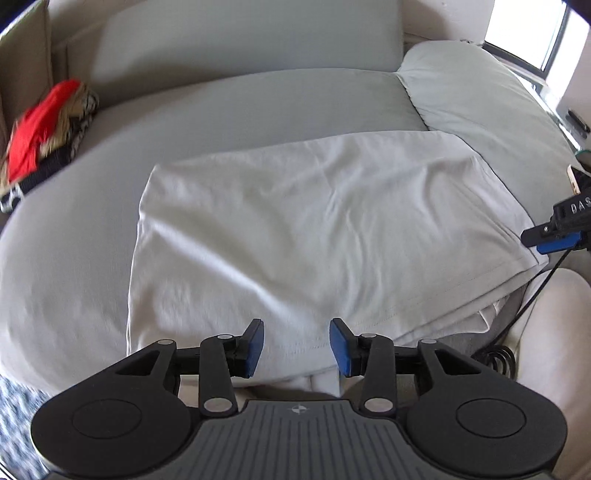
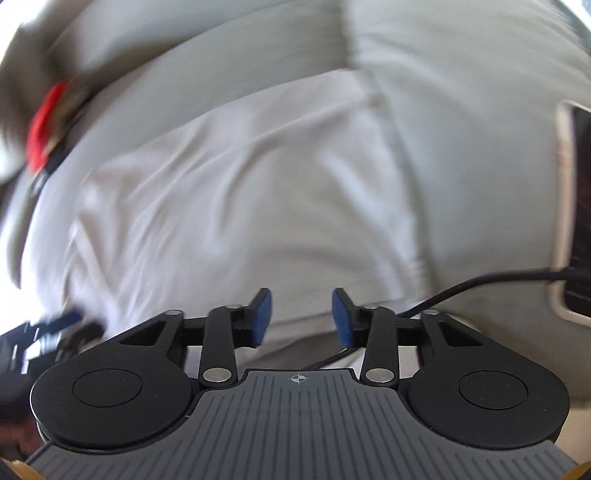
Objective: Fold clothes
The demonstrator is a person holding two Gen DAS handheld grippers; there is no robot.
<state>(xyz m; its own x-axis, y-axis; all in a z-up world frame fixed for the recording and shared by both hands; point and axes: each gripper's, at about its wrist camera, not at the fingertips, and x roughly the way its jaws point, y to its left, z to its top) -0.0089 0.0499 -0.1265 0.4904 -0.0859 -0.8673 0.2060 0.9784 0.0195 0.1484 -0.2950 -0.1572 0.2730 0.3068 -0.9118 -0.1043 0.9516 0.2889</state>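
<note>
A white garment point(image 1: 314, 229) lies folded flat on a grey sofa seat point(image 1: 240, 107); it also shows blurred in the right wrist view point(image 2: 229, 199). My left gripper point(image 1: 297, 347) is open and empty, just above the garment's near hem. My right gripper point(image 2: 302, 317) is open and empty over the garment's near right edge. Its fingers point(image 1: 554, 234) show at the right edge of the left wrist view, beside the garment's right corner. The left gripper shows blurred at the lower left of the right wrist view point(image 2: 55, 328).
A pile of red and patterned clothes point(image 1: 44, 136) lies at the sofa's left end. A grey cushion point(image 1: 472, 92) sits at the right. A phone point(image 2: 572, 210) with a black cable point(image 2: 480, 282) lies to the right. A window point(image 1: 524, 29) is behind.
</note>
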